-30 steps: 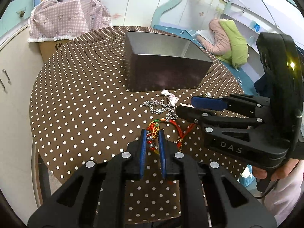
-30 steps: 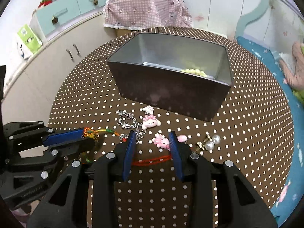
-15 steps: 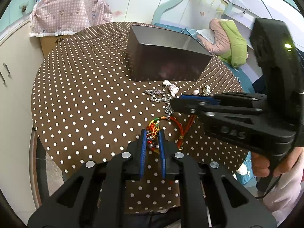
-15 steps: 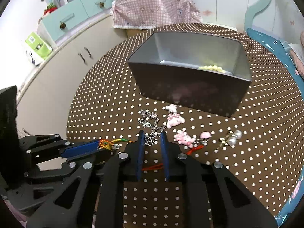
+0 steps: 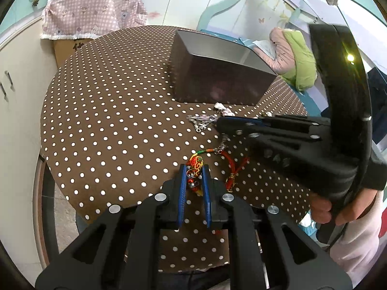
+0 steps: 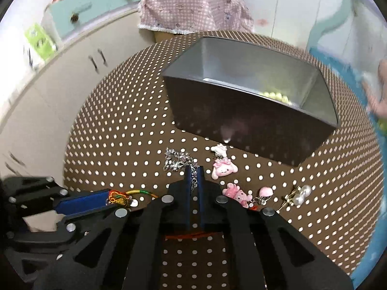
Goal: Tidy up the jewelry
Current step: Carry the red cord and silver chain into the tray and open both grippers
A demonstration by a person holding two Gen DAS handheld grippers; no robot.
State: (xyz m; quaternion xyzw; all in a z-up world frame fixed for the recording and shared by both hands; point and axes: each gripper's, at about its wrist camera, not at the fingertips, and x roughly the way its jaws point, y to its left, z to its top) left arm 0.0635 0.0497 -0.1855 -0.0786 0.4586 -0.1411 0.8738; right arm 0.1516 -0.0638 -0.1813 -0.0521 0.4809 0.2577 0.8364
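Note:
A dark metal box (image 6: 251,123) stands open on the brown polka-dot table (image 6: 116,133); pale green beads (image 6: 274,96) lie inside it. My left gripper (image 5: 194,174) is shut on the red-and-gold knot charm (image 5: 196,165) of a red cord (image 5: 232,163). My right gripper (image 6: 193,174) is shut on the silver chain (image 6: 177,160), which also shows in the left wrist view (image 5: 202,120). Pink plush charms (image 6: 222,169) and pearl earrings (image 6: 298,194) lie in front of the box.
A cream cabinet (image 6: 60,79) runs along the left of the table. A pink checked cloth (image 6: 193,12) covers a box behind the table. The table edge (image 5: 58,176) is close to my left gripper.
My right gripper has closed from open onto the silver chain. My left gripper has stayed shut on the knot charm, and the view has pulled back and up a little.

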